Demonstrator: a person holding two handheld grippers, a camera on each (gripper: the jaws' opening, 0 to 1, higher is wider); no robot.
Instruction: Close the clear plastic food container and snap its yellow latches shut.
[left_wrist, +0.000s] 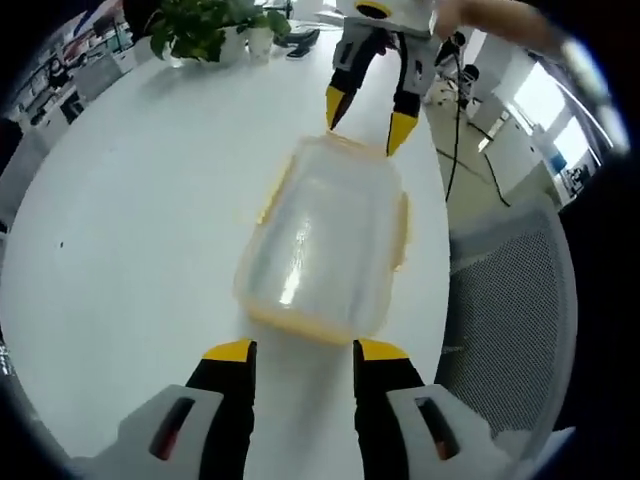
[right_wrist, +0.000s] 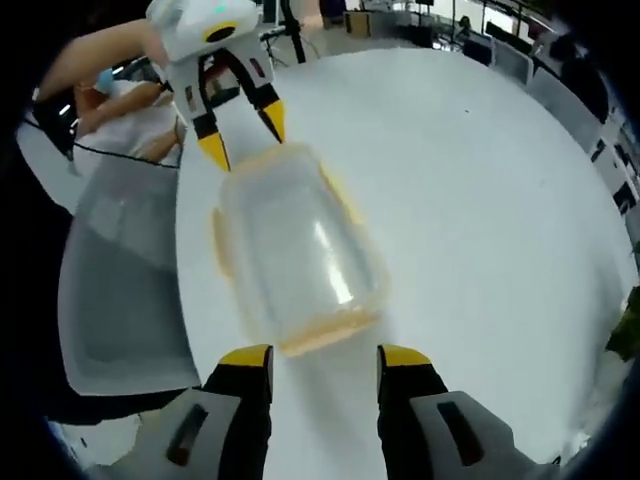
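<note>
A clear plastic food container (left_wrist: 325, 240) with yellow latches lies on the white table (left_wrist: 130, 230), its lid resting on top. My left gripper (left_wrist: 297, 350) stands open just short of the container's near end, nothing between its fingers. At the far end, my right gripper (left_wrist: 367, 120) is open, its yellow tips at the container's edge. In the right gripper view the same container (right_wrist: 295, 250) lies ahead of my open right gripper (right_wrist: 318, 358), and the left gripper (right_wrist: 240, 130) is open at the far end. Yellow latches (right_wrist: 340, 195) run along the sides.
A potted plant (left_wrist: 205, 28) and dark items stand at the table's far edge. A grey mesh chair (left_wrist: 510, 300) sits beside the table's edge, close to the container. A person's arm (right_wrist: 95, 55) reaches in behind the left gripper. Desks and cables lie beyond.
</note>
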